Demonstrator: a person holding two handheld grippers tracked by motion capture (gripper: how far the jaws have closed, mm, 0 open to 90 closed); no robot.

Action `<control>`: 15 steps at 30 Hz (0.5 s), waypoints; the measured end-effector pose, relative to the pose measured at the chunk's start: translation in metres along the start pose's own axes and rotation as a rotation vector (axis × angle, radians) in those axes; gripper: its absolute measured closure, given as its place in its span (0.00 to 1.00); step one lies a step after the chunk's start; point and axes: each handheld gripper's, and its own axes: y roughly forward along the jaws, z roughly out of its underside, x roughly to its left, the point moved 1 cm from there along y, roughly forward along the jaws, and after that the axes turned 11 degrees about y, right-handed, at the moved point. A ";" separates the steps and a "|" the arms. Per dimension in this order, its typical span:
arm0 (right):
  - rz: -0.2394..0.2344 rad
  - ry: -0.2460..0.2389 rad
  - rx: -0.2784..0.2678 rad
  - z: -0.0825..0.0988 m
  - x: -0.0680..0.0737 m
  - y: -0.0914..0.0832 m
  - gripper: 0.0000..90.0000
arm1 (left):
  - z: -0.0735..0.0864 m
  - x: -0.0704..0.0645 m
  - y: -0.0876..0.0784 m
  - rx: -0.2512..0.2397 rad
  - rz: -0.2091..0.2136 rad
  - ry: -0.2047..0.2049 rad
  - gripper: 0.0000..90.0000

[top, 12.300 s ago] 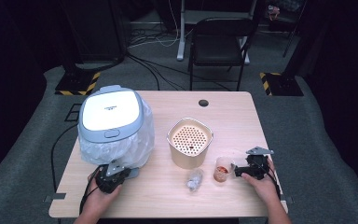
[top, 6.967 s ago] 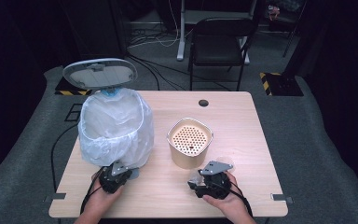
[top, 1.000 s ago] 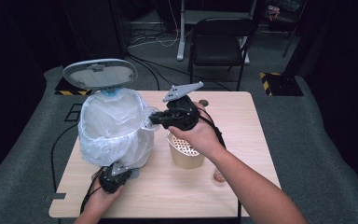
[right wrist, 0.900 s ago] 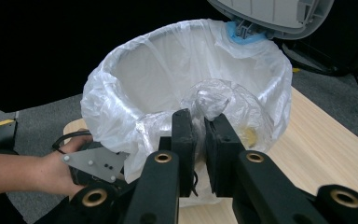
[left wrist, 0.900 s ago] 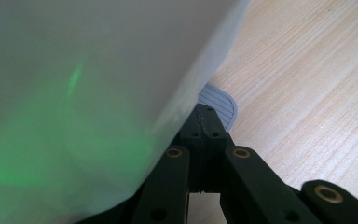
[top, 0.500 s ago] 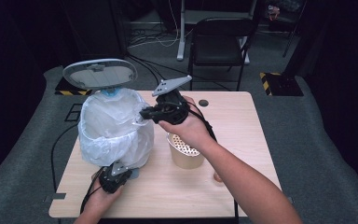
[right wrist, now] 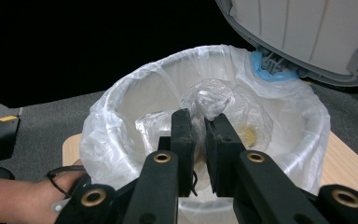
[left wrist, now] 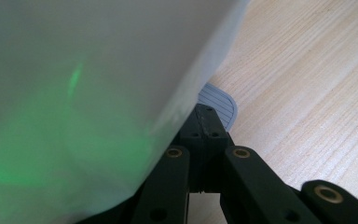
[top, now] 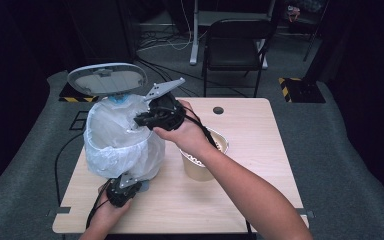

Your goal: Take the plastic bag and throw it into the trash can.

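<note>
The right gripper is pinching a crumpled plastic bag above the lined bin (lid up). Releasing near the rim risks it spilling outside; the left gripper, jaws closed on nothing, is pressing the bin's pedal

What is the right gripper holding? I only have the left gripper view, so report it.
Observer: The right gripper has its fingers shut on a crumpled clear plastic wrapper, held over the open mouth of the round bin lined with a white plastic bag.
Operator: Tell me the lid's state.
Observer: The grey oval lid stands raised behind the bin.
Operator: Name whatever else is on the table.
Observer: A beige perforated cup stands to the right of the bin on the light wooden table.
</note>
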 end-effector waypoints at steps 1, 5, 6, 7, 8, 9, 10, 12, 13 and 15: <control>0.002 -0.002 0.001 -0.001 0.001 0.003 0.92 | 0.000 0.000 0.000 0.000 0.000 0.001 1.00; 0.003 -0.001 -0.002 -0.003 0.002 0.009 0.91 | 0.000 0.000 0.000 0.000 0.000 0.002 1.00; 0.003 -0.001 -0.003 -0.003 0.002 0.011 0.91 | 0.000 0.000 0.000 0.000 0.000 0.002 1.00; 0.005 -0.002 -0.003 -0.003 0.002 0.013 0.91 | 0.000 0.000 0.000 0.000 0.000 0.001 1.00; 0.008 -0.003 0.000 -0.003 0.002 0.015 0.91 | 0.000 0.000 0.000 0.000 0.000 0.001 1.00; 0.008 -0.003 0.000 -0.003 0.002 0.015 0.91 | 0.000 0.000 0.000 0.000 0.000 0.001 1.00; 0.012 0.000 0.001 -0.003 0.001 0.018 0.91 | 0.000 0.000 0.000 -0.002 -0.002 0.001 1.00; 0.013 0.000 -0.004 -0.003 0.001 0.019 0.91 | 0.000 0.000 0.000 -0.002 -0.002 0.000 1.00; 0.012 0.003 -0.006 -0.004 0.001 0.020 0.91 | 0.000 0.000 0.000 -0.002 -0.002 0.000 1.00; 0.014 0.007 -0.010 -0.005 0.000 0.022 0.91 | 0.000 0.000 0.000 -0.002 -0.003 0.000 1.00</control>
